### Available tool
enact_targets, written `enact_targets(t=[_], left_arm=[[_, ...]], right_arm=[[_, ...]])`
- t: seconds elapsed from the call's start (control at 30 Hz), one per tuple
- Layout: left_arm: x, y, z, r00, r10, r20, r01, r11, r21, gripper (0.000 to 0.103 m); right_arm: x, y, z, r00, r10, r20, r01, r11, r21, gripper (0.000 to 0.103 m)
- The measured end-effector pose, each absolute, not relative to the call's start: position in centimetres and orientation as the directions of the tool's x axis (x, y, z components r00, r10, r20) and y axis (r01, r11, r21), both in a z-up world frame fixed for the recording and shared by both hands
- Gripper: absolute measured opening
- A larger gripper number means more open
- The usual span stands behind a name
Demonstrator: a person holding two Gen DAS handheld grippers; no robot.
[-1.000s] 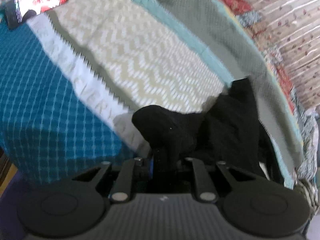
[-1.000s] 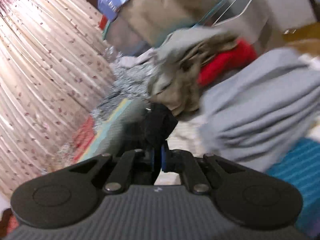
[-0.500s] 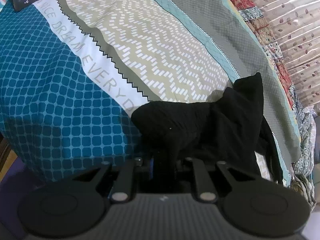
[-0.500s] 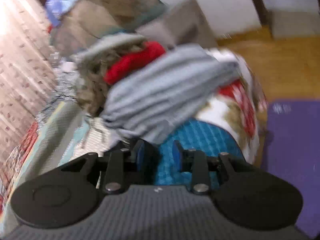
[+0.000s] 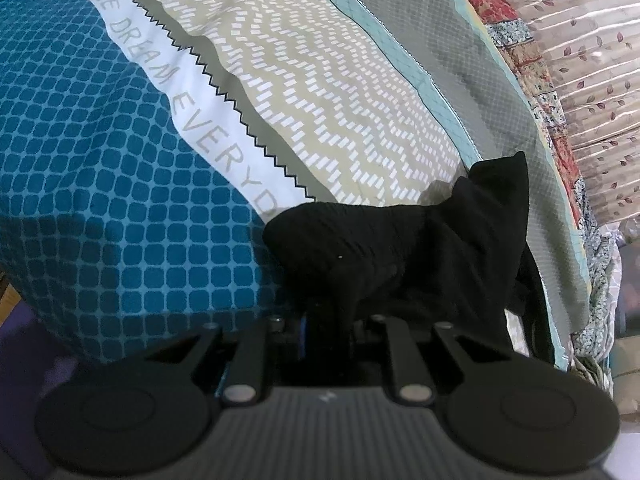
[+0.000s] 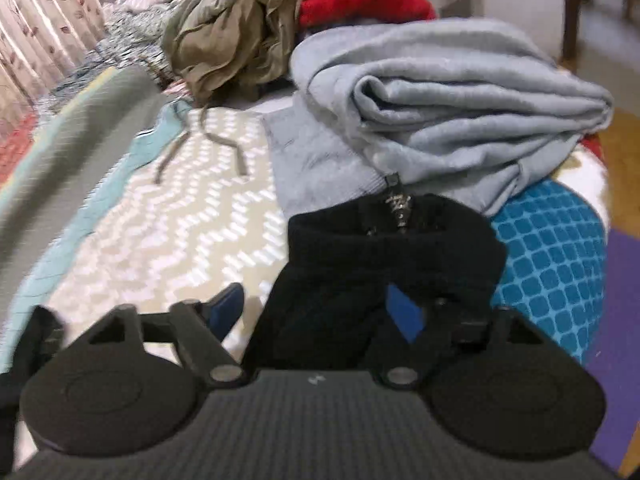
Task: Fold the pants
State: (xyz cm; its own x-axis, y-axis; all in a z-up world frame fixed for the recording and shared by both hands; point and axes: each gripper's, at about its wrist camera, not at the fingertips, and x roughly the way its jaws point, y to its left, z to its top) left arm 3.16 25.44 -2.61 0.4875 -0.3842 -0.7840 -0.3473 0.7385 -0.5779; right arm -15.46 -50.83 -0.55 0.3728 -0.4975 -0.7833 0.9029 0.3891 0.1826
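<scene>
Plainly, bedspread [image 5: 224,92] reads "NICE DREAM EVERYD", black pants [image 5: 400,240]

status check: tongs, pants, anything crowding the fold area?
Left tongs shut on black pants. Right tongs open, pants bunched between them. Grey blanket and olive clothes pile sit just beyond.

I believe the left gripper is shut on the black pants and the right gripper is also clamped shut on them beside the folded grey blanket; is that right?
Not quite. The left gripper is shut on the black pants, but the right gripper is open: the right wrist view shows its blue-padded fingers spread wide, with the pants lying between them. The folded grey blanket is indeed beside them.
</scene>
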Motion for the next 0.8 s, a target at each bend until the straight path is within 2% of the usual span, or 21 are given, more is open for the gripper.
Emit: enact_targets(t=[0.03,0.1,0.2,0.3,0.4,0.5,0.57,0.7,0.77,0.8], left_arm=[[3.2,25.5,-2.7,0.487,-0.387,-0.783,-0.346,0.738,-0.580,0.015],[3.2,25.6,-2.6,0.490,-0.393,-0.778,-0.347,0.731,-0.587,0.015],[3.4,25.9,-1.7,0.520,-0.401,-0.754,-0.334,0.717,-0.612,0.015],[3.4,26.1,-0.3,0.567,-0.416,-0.711,-0.308,0.693,-0.652,0.015],[3.0,26.5,1.3,0.615,-0.420,-0.668,-0.270,0.683,-0.678,0.015],[2.6,27.1,1.7,0.624,-0.401,-0.671,-0.270,0.696,-0.666,0.015],[2.5,27.3,0.7,0.586,-0.386,-0.712,-0.302,0.711,-0.634,0.015],[1.7,27.3,-2.3,0.495,-0.387,-0.778,-0.355,0.727,-0.588,0.016],[1.2,27.4,-2.9,0.482,-0.389,-0.785,-0.363,0.726,-0.583,0.024],[1.0,27.6,-2.8,0.482,-0.389,-0.785,-0.362,0.728,-0.583,0.025]], right_arm=[[-15.9,-50.8,-0.6,0.405,-0.494,-0.769,0.893,0.394,0.217,0.019],[-17.2,-51.3,0.2,0.465,-0.459,-0.757,0.873,0.381,0.305,0.013],[-18.7,-52.7,3.3,0.610,-0.416,-0.675,0.792,0.345,0.504,0.012],[-19.9,-54.9,7.6,0.777,-0.382,-0.500,0.618,0.317,0.719,0.011],[-21.6,-56.6,10.2,0.866,-0.362,-0.346,0.459,0.297,0.837,0.011],[-24.1,-57.6,9.2,0.908,-0.306,-0.287,0.368,0.253,0.895,0.010],[-25.4,-57.6,6.9,0.911,-0.265,-0.316,0.376,0.221,0.900,0.010],[-29.8,-55.9,0.9,0.845,-0.244,-0.476,0.515,0.137,0.846,0.010],[-32.5,-55.2,-1.6,0.797,-0.247,-0.551,0.581,0.066,0.811,0.011],[-33.4,-55.0,-2.3,0.771,-0.251,-0.586,0.614,0.044,0.788,0.016]])
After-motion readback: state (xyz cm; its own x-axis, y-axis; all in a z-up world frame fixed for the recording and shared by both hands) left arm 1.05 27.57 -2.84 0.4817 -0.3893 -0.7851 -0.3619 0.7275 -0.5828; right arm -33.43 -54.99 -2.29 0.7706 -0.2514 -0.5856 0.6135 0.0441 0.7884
